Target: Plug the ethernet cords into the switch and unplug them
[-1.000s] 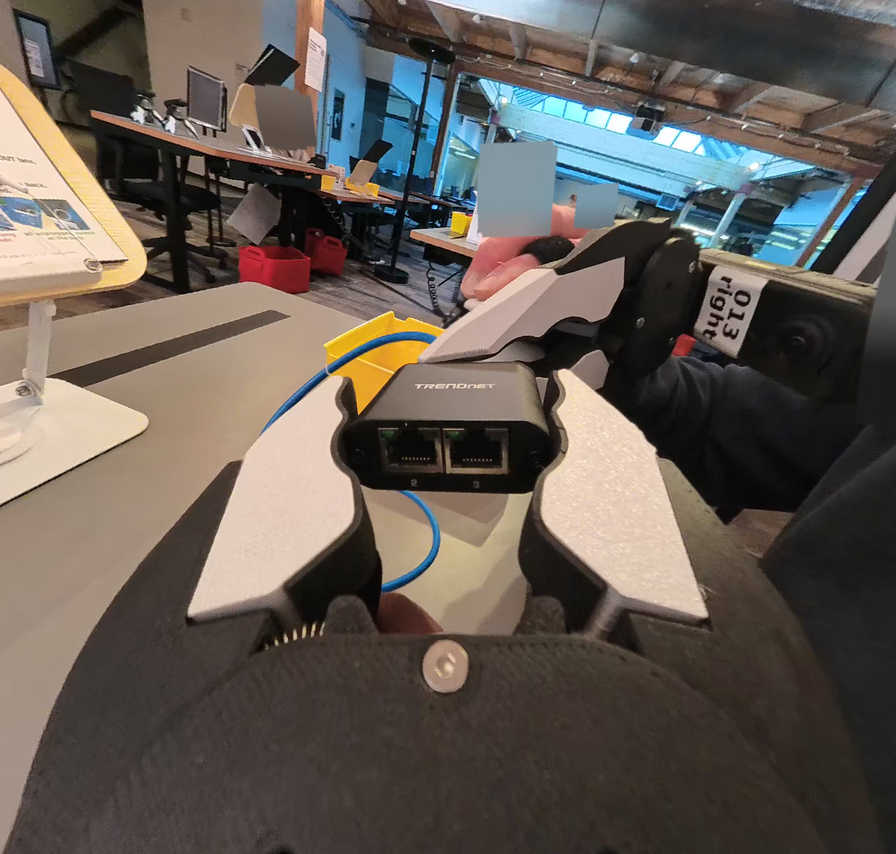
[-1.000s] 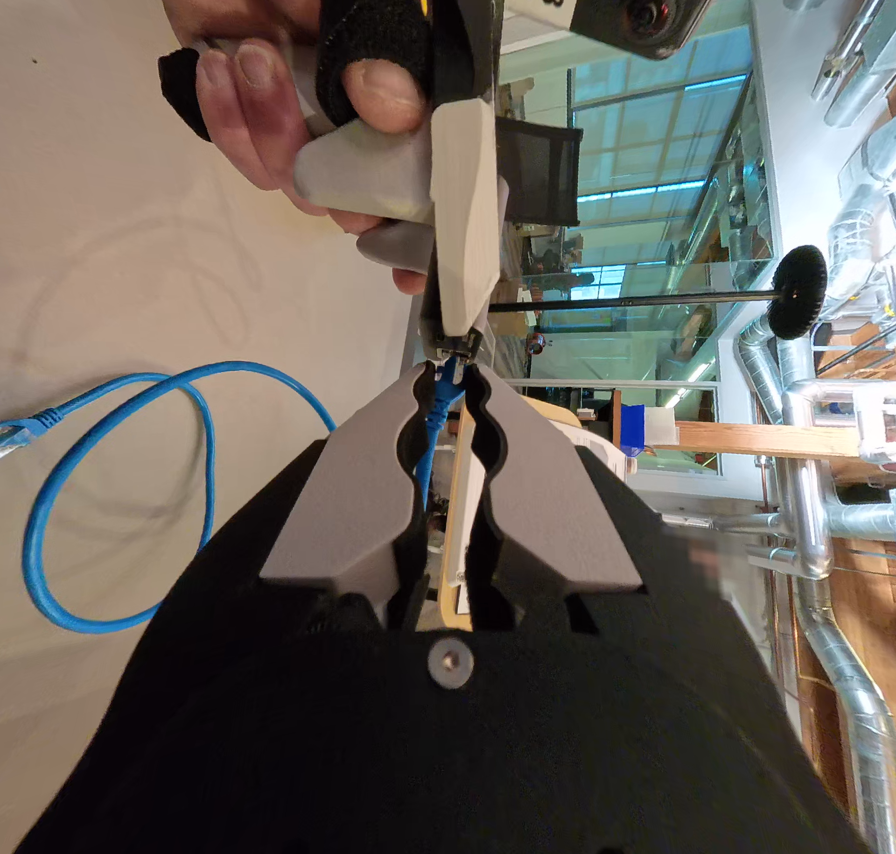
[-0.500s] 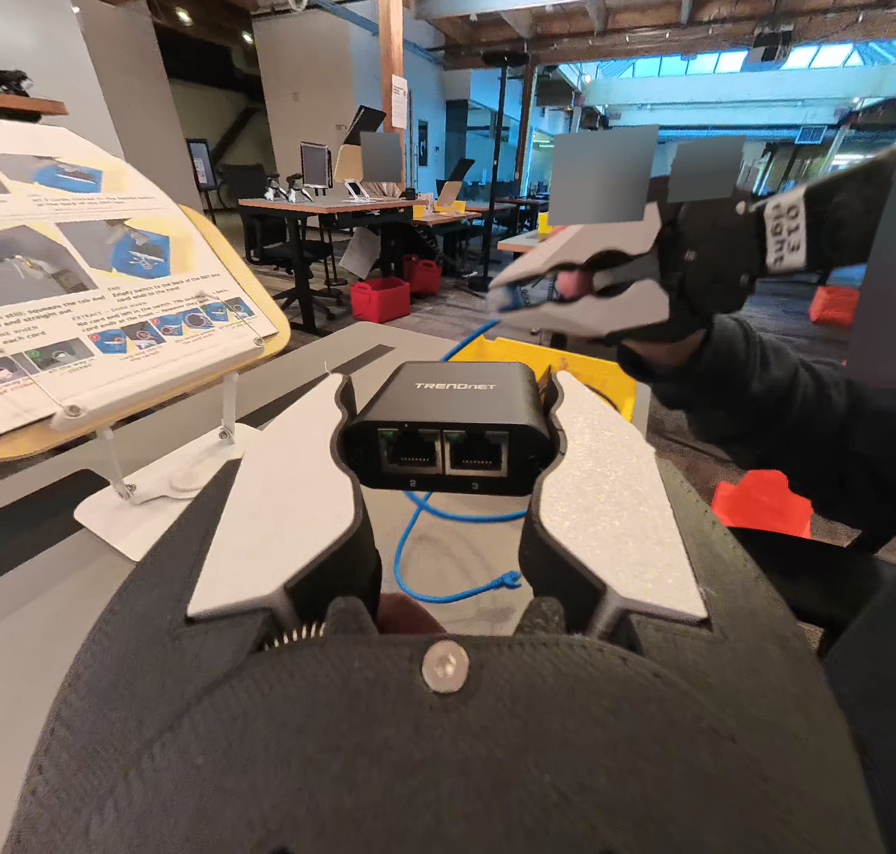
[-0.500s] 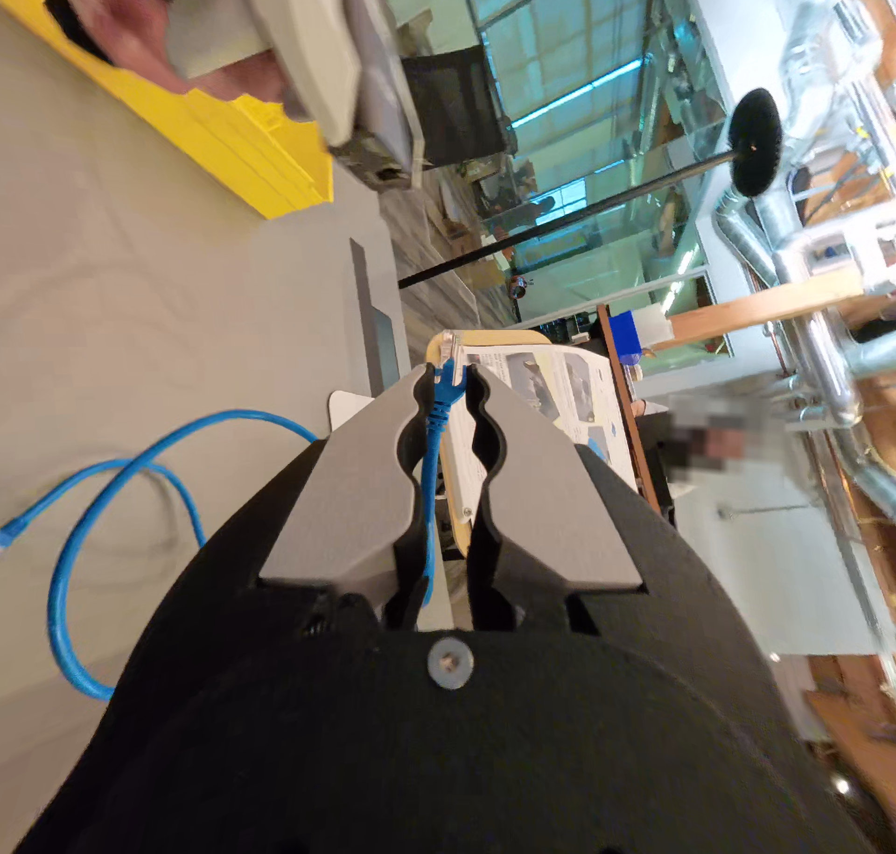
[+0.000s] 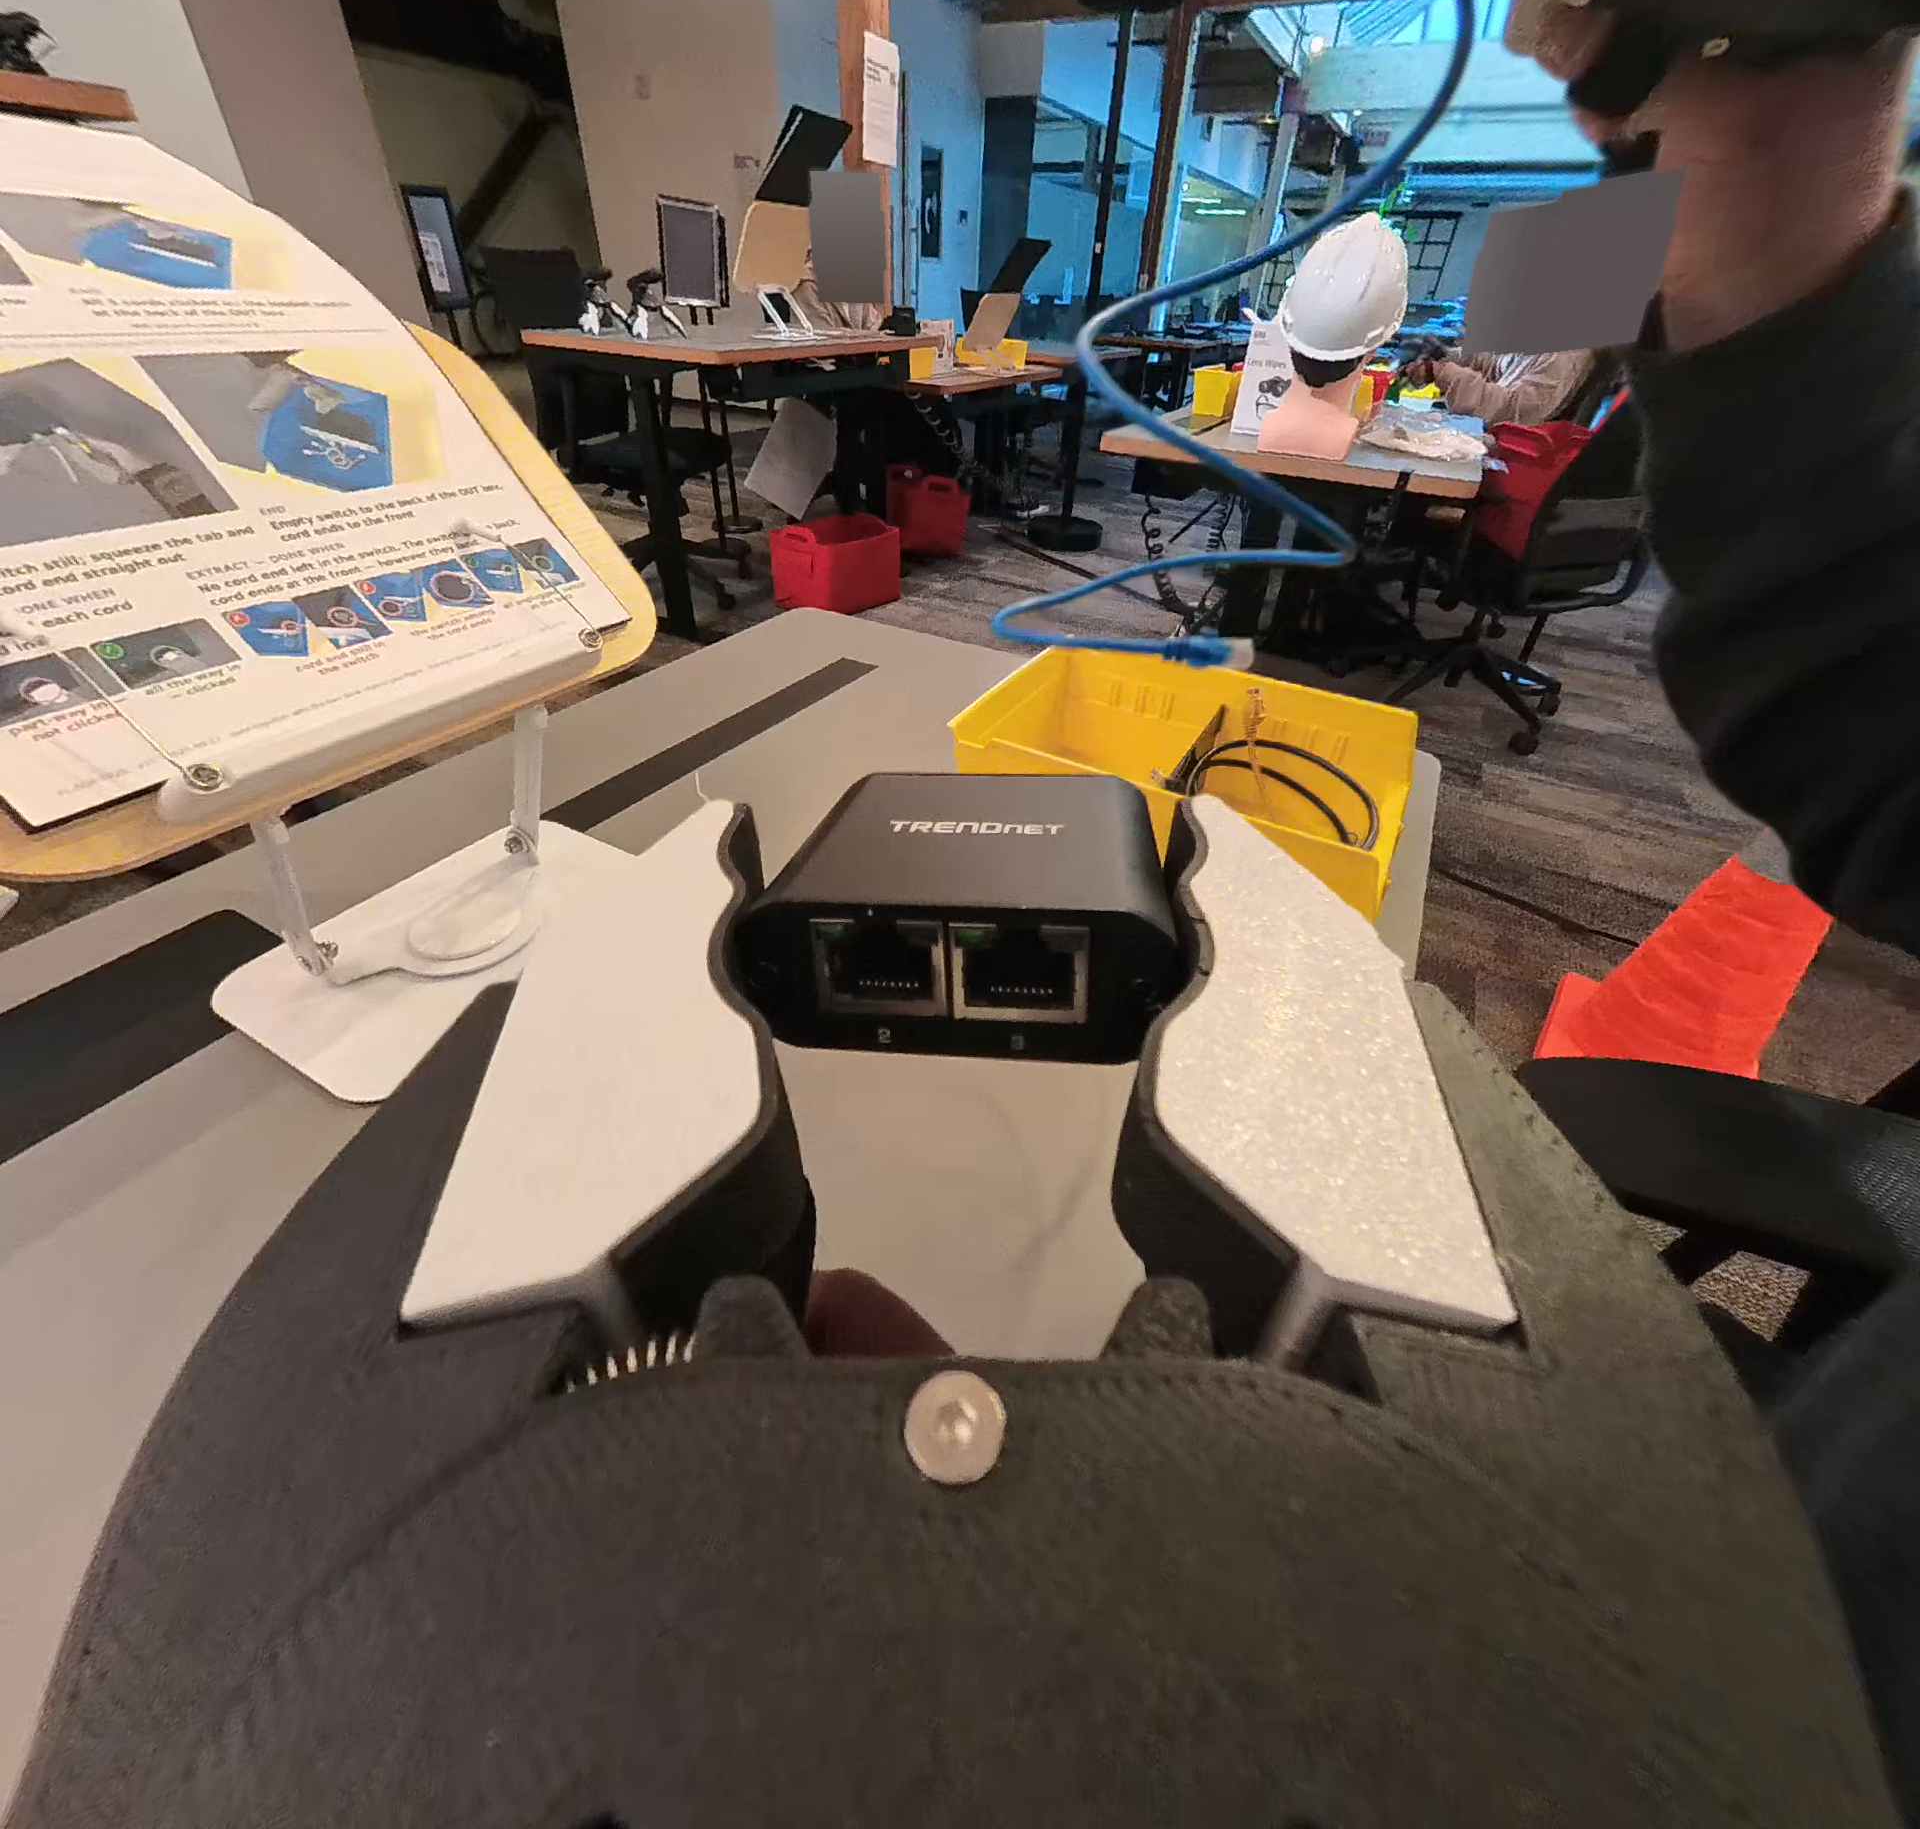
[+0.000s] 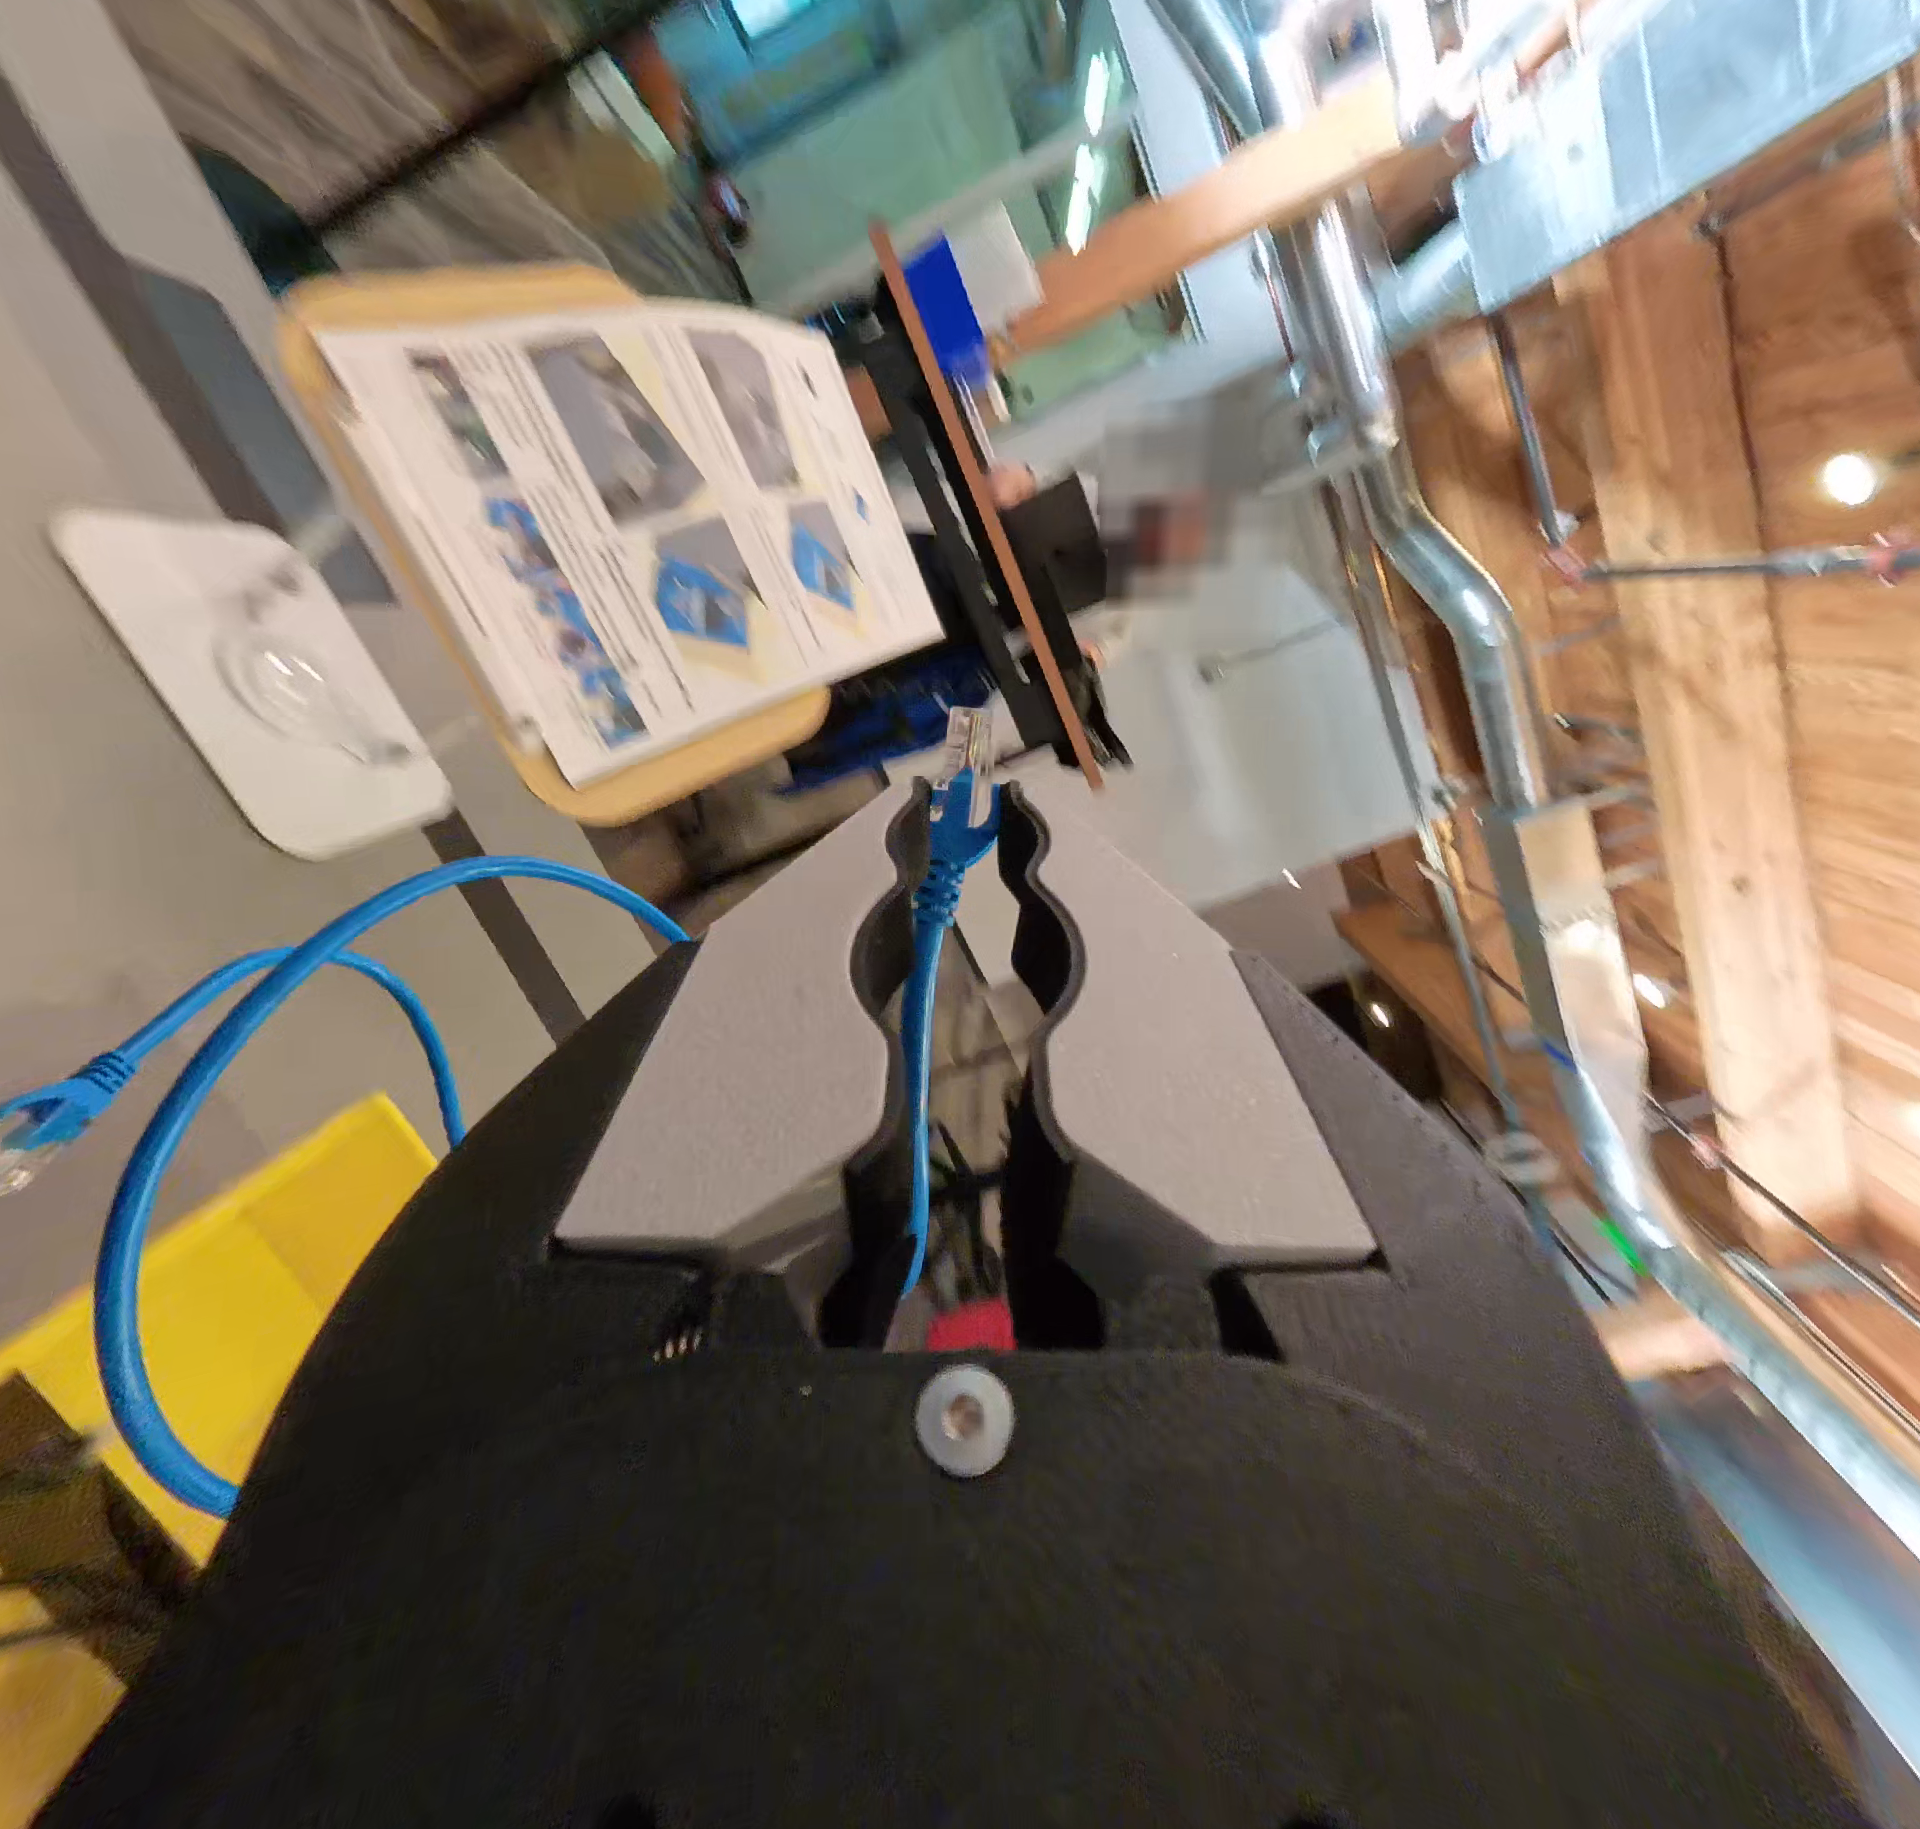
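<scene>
Switch [image 5: 961,932], a small black box with two empty ports facing the camera, sits clamped between the left gripper's [image 5: 961,906] fingers above the grey table [image 5: 125,1187]. Beyond the switch stands a yellow bin [image 5: 1122,714]. Above that bin, the right gripper [image 6: 961,808] pinches a blue ethernet cord [image 6: 930,1000] behind its plug; the free end dangles.
</scene>
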Demonstrator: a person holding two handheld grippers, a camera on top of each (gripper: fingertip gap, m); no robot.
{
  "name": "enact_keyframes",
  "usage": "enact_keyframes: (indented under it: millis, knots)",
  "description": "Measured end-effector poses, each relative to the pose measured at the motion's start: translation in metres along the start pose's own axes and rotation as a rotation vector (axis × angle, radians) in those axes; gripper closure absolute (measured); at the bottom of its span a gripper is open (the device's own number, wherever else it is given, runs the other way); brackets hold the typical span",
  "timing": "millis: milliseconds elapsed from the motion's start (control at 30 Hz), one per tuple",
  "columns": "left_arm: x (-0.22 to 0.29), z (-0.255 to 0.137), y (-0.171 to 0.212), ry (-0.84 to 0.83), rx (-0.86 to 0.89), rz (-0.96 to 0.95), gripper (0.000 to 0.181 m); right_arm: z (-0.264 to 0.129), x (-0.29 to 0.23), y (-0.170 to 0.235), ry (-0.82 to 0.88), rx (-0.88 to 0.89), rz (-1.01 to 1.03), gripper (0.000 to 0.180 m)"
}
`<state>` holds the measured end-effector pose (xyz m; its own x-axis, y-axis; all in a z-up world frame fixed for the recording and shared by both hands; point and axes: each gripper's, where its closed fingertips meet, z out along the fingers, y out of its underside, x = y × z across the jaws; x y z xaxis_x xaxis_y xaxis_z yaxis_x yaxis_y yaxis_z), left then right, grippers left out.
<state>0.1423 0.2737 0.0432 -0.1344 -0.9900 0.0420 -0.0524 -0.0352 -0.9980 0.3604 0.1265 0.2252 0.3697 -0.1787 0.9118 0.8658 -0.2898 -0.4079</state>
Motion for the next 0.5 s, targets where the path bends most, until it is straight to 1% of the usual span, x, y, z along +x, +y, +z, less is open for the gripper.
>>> enact_keyframes:
  millis: [100,200,300,433,500]
  knots:
    - [-0.001,0.003,0.005,0.002,-0.011,-0.007,0.106,-0.014,0.011,0.036,0.043,-0.122,-0.010,0.170]
    - [-0.001,0.005,0.010,0.005,-0.028,-0.002,0.106,-0.026,0.001,0.076,0.052,-0.237,-0.004,0.170]
    - [-0.001,0.008,0.014,0.005,-0.040,-0.003,0.106,-0.032,-0.031,0.125,0.015,-0.344,0.049,0.170]
    - [-0.001,0.010,0.019,0.006,-0.052,-0.008,0.106,-0.035,-0.084,0.171,-0.043,-0.398,0.196,0.170]
    - [-0.001,0.012,0.021,0.007,-0.058,-0.012,0.106,-0.032,-0.110,0.187,-0.089,-0.399,0.285,0.170]
